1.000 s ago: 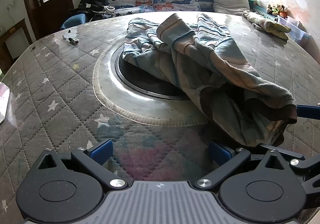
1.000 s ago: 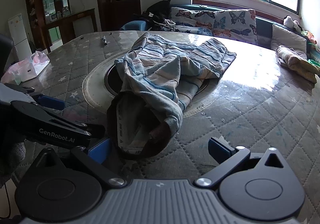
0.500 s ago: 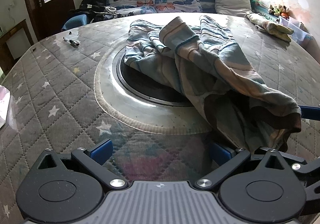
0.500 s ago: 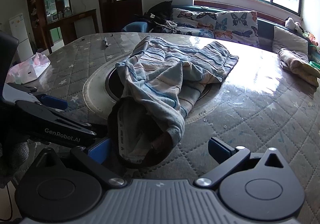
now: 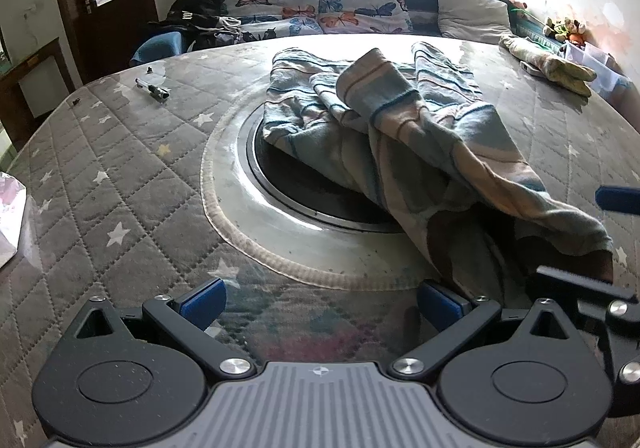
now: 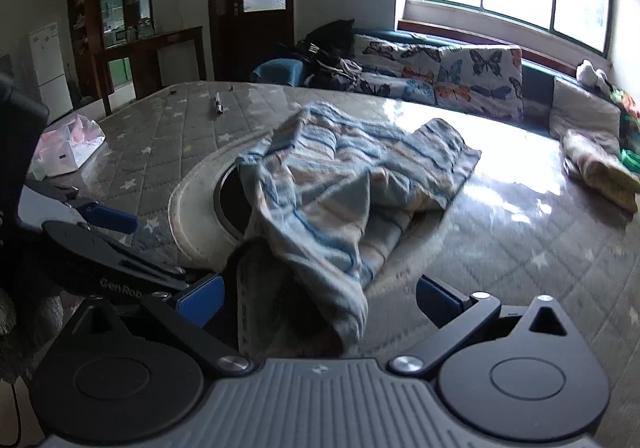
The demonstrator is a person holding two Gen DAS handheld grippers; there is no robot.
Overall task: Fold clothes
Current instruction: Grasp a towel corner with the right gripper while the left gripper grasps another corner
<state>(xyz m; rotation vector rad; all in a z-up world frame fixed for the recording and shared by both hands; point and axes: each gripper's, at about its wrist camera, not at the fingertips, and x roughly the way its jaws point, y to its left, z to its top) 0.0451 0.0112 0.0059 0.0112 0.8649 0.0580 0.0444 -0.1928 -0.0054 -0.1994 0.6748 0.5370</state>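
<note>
A blue, beige and brown striped garment (image 5: 404, 135) lies crumpled over the middle of the quilted round table (image 5: 100, 167). Its dark brown-edged end (image 6: 280, 312) reaches the near edge. My left gripper (image 5: 320, 298) is open over bare table, and the garment's end lies just beside its right pad (image 5: 440, 304). My right gripper (image 6: 318, 296) is open, with the brown-edged end lying between its fingers, close to the left pad (image 6: 200, 300). The left wrist view shows the right gripper's blue finger (image 5: 618, 199) at the far right. The left gripper's arm (image 6: 112, 215) shows at the left of the right wrist view.
A dark round inset (image 5: 288, 203) sits in the table's centre, under the garment. A folded yellowish cloth (image 5: 548, 63) lies at the far right edge, a pen (image 5: 154, 87) at the far left, a plastic bag (image 6: 68, 147) on the left. A butterfly-cushioned sofa (image 5: 340, 3) stands behind.
The right gripper has tipped up and moved forward, so the garment's brown-edged end now sits deeper between its fingers. The cloth has shifted slightly. The left gripper has barely moved.
</note>
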